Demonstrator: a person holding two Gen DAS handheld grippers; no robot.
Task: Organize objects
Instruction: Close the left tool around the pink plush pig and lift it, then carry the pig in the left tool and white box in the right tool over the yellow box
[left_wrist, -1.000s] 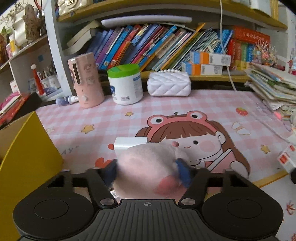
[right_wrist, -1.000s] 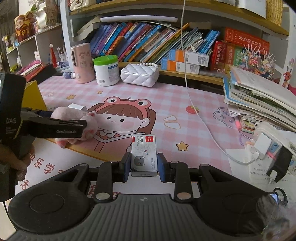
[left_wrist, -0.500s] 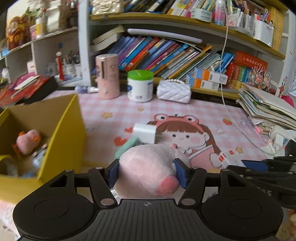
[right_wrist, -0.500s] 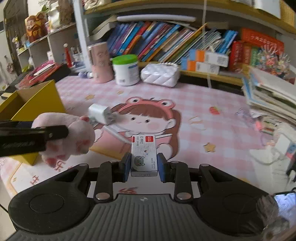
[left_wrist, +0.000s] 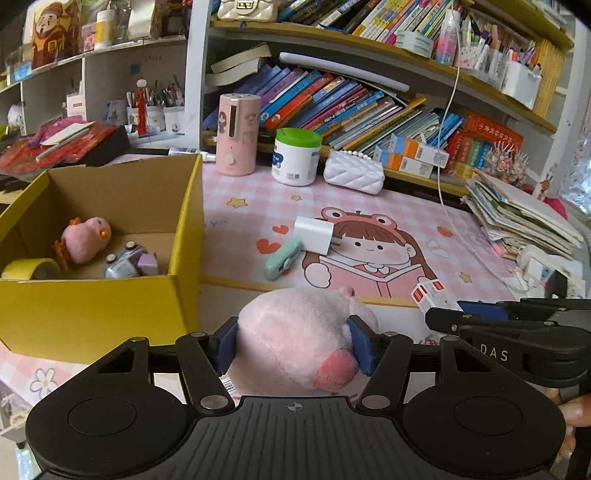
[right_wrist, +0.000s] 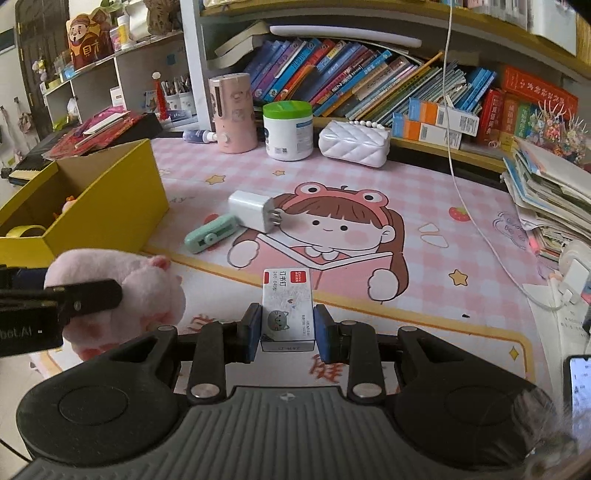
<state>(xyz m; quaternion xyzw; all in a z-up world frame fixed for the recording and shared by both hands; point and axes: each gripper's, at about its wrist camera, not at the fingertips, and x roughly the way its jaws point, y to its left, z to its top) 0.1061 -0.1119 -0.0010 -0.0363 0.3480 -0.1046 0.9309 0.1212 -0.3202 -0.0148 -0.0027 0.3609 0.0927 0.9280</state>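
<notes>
My left gripper (left_wrist: 293, 349) is shut on a pink plush toy (left_wrist: 295, 336), held above the desk's front edge just right of an open yellow cardboard box (left_wrist: 92, 310). In the right wrist view the same plush toy (right_wrist: 147, 291) shows at the left, clamped by the left gripper's fingers (right_wrist: 92, 295). My right gripper (right_wrist: 288, 332) is shut on a small white staple box (right_wrist: 288, 306) with a red label and a cat drawing. That staple box (left_wrist: 430, 295) also appears at the right in the left wrist view. On the pink mat lie a white charger plug (right_wrist: 253, 210) and a mint-green stapler (right_wrist: 210, 234).
Inside the yellow box lie a small pink plush (left_wrist: 85, 240), a toy car (left_wrist: 129, 260) and a yellow tape roll (left_wrist: 29, 267). A pink cylinder (right_wrist: 232, 112), a green-lidded tub (right_wrist: 288, 131) and a white quilted purse (right_wrist: 354, 142) stand by the bookshelf. Stacked papers (right_wrist: 550, 195) crowd the right.
Both grippers have moved left with their loads and pulled back from the shelf. The yellow box has come fully into the left wrist view, its contents now showing.
</notes>
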